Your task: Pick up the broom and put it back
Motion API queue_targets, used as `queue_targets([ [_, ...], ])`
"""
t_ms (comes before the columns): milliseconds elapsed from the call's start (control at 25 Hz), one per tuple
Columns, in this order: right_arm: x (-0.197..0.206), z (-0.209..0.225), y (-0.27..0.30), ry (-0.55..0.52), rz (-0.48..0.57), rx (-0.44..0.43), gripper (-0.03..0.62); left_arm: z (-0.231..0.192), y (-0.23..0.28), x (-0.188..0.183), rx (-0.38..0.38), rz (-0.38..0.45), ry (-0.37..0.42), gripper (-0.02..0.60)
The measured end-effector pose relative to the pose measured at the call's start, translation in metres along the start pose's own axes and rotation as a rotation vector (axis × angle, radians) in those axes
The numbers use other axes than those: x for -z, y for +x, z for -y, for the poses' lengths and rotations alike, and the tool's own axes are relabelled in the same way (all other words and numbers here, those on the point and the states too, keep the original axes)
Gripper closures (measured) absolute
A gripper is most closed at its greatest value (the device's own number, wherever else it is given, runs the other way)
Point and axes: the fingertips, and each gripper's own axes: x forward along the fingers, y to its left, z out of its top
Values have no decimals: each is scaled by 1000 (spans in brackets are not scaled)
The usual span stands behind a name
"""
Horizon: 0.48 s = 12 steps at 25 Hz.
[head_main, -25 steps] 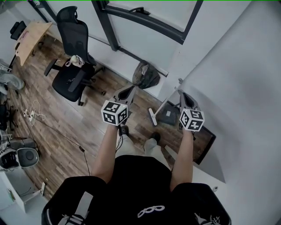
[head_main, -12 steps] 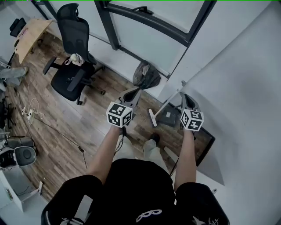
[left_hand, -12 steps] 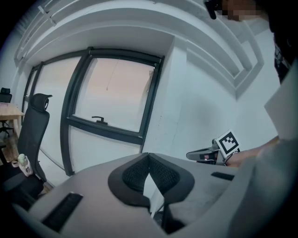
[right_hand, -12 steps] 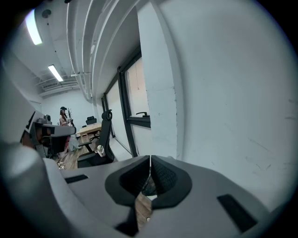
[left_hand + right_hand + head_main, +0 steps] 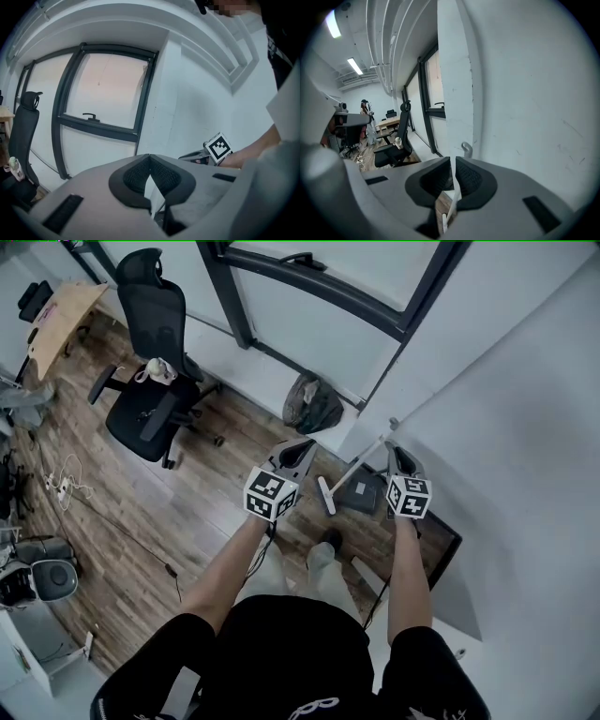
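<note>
The left gripper (image 5: 150,158) and right gripper (image 5: 453,164) are both clenched empty. The thin white-handled broom (image 5: 358,458) leans on the white wall (image 5: 487,427) just beyond the right fingertips. If the jaws arrive there unopened, they could knock it sideways and topple it.

Broom (image 5: 361,460) against wall corner (image 5: 389,371), dustpan (image 5: 362,492) beside its head, bag (image 5: 311,401) left by window (image 5: 319,329), chair (image 5: 155,381) farther left

Office chair (image 5: 150,404), black bag (image 5: 312,401) (below window (image 5: 347,263))

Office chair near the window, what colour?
The chair is black, clearest in the head view.
</note>
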Motion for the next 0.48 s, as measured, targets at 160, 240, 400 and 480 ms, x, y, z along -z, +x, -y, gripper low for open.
queue_targets([
  [160,10,9,18,-24,-29,0,561,-1,14,13,-10,-14,-11,560],
  [240,15,12,28,-7,-43,-18,462,-1,20,21,-10,-28,-14,560],
  [400,28,22,48,35,-77,-26,428,-5,31,32,-6,-58,-16,560],
  [480,34,27,57,45,-96,-26,422,-8,34,36,-11,-68,-19,560],
])
